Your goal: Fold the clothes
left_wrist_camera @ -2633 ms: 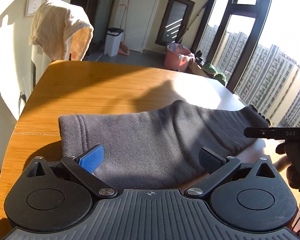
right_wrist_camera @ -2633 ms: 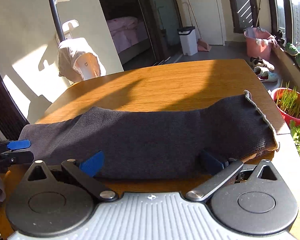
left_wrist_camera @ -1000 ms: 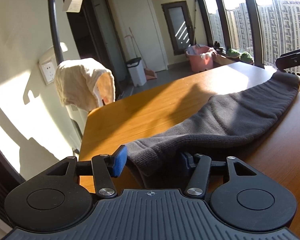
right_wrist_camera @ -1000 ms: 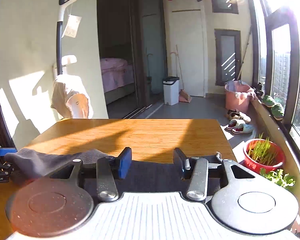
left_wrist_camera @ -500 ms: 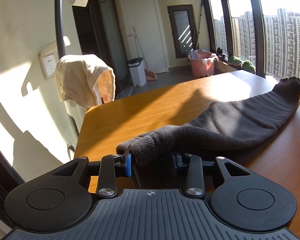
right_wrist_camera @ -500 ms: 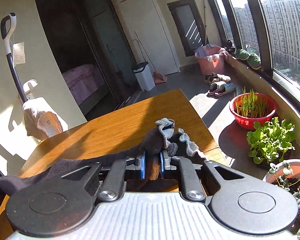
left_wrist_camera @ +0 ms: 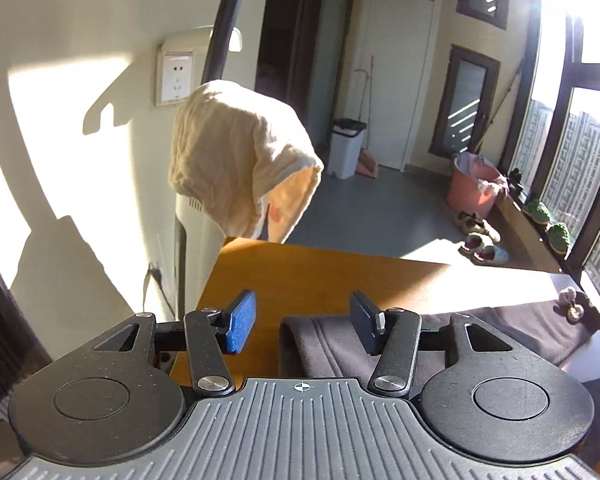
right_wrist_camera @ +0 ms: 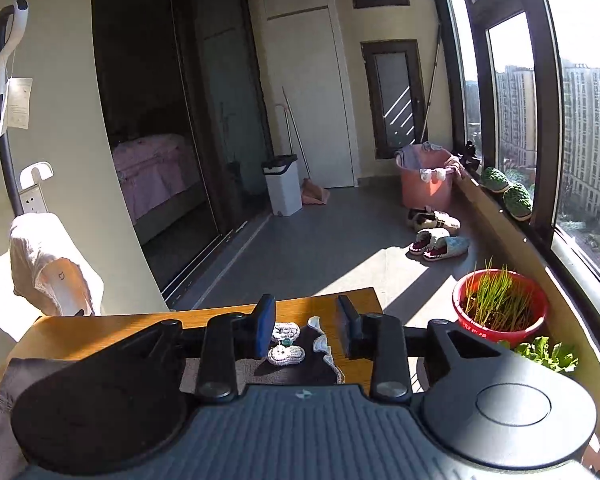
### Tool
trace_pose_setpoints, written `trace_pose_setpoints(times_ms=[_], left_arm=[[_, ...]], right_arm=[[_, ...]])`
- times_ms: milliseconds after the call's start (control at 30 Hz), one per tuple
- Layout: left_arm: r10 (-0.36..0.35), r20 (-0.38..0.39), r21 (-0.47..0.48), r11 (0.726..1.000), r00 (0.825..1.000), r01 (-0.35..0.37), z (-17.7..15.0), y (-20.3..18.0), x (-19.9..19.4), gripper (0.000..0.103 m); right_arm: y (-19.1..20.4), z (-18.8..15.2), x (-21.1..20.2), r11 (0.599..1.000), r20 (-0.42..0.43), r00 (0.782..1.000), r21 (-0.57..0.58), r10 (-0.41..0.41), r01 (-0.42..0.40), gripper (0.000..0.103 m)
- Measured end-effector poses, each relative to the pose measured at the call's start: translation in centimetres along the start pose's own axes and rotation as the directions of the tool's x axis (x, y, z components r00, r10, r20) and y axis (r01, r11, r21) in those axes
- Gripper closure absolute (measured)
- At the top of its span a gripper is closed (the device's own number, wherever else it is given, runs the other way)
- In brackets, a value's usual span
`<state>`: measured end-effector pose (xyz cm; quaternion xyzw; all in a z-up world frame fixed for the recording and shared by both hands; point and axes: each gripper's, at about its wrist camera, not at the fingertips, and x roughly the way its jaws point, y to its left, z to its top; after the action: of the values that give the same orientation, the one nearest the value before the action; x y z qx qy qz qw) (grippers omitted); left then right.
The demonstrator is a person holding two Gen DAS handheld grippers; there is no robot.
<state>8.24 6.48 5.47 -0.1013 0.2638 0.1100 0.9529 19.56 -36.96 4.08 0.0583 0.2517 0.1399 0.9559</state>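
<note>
The left gripper [left_wrist_camera: 302, 324] has its jaws wide apart and grips nothing; bare table [left_wrist_camera: 300, 276] shows through the gap. The dark garment [left_wrist_camera: 480, 336] lies flat on the wood, its near folded edge starting at about 5 o'clock from the gap and passing under the right-hand finger. From there the cloth runs away toward 3 o'clock, so its long axis lies across this gripper's line of sight, ending in pale trim [left_wrist_camera: 570, 298] at the far right. At 11 o'clock, off the table, a cream towel [left_wrist_camera: 236, 164] hangs over a white appliance.

The right gripper [right_wrist_camera: 306, 330] is also spread, with nothing between the pads. The garment's [right_wrist_camera: 292, 368] other end sits straight below its gap, at 6 o'clock, with the scalloped white trim [right_wrist_camera: 324, 346] and small pale ornaments [right_wrist_camera: 284, 354] lying on the wood just short of the table's [right_wrist_camera: 100, 332] far edge. The cloth then stretches off toward 8 o'clock, where a grey fold shows at the lower left of this view.

So each gripper hovers over its own end, and the garment spans the space between them, long axis running left to right. The right gripper looks better centred on its end; the left sits a little to the outside, its end off toward 4 o'clock. A further fold would likely mean bringing one end along that axis onto the other.
</note>
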Motion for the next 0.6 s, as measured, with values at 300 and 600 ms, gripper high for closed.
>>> trace_pose_setpoints(times_ms=[300,600], left_arm=[[-0.276,-0.223,-0.050,0.961,0.935,0.271,-6.5,-3.1,-1.2,0.016],[-0.175,-0.187,-0.017,0.984,0.967,0.175,-5.3,-1.9,4.3,0.017]], right_arm=[[1.2,-8.2,-2.0,0.984,-0.274,0.945,0.039,0.177,-0.173,0.058],[3.8,-6.2,3.6,0.985,-0.230,0.960,-0.035,0.157,-0.170,0.057]])
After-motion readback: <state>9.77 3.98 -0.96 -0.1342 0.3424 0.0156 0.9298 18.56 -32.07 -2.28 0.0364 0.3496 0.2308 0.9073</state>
